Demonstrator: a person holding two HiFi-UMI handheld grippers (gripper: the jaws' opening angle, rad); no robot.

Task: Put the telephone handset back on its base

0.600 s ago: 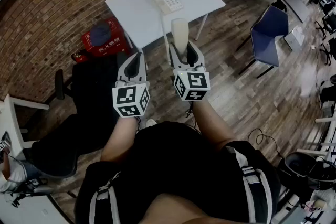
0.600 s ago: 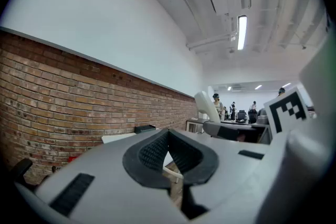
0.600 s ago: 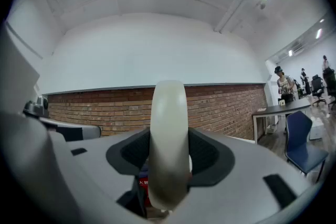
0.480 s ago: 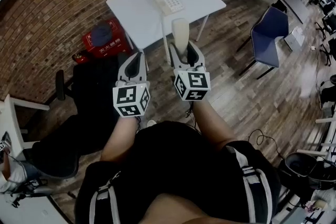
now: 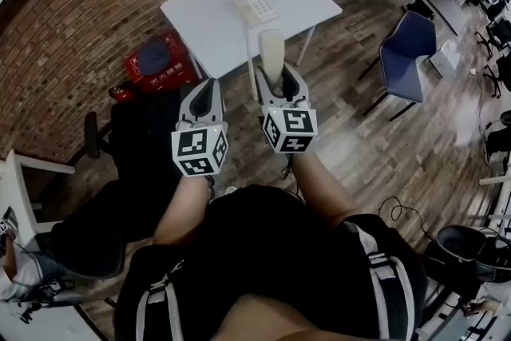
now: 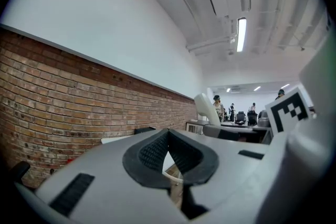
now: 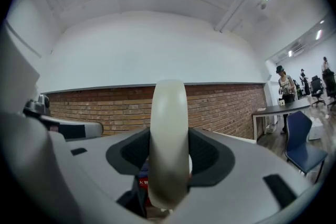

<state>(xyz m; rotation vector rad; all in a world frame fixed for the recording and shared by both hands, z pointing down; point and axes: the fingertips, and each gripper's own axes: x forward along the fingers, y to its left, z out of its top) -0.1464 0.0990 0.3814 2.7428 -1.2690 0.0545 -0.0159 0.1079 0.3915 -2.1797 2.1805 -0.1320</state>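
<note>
Scarcely moved from a moment ago, the right gripper (image 5: 277,76) clasps the cream handset (image 5: 272,48) upright, well short of its base (image 5: 255,2) on the white table (image 5: 204,20), as the left gripper (image 5: 209,85) hangs closed, apparently empty; carrying the handset forward and laying it level should seat it.

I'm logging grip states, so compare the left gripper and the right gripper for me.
The right gripper is shut on the cream telephone handset, which sticks out past its jaws; the left gripper holds nothing. The right gripper's jaws are spread by the handset's width; the left gripper's jaws meet at the tips. Both sit side by side above the floor, pointing toward the white table with the telephone base.
</note>
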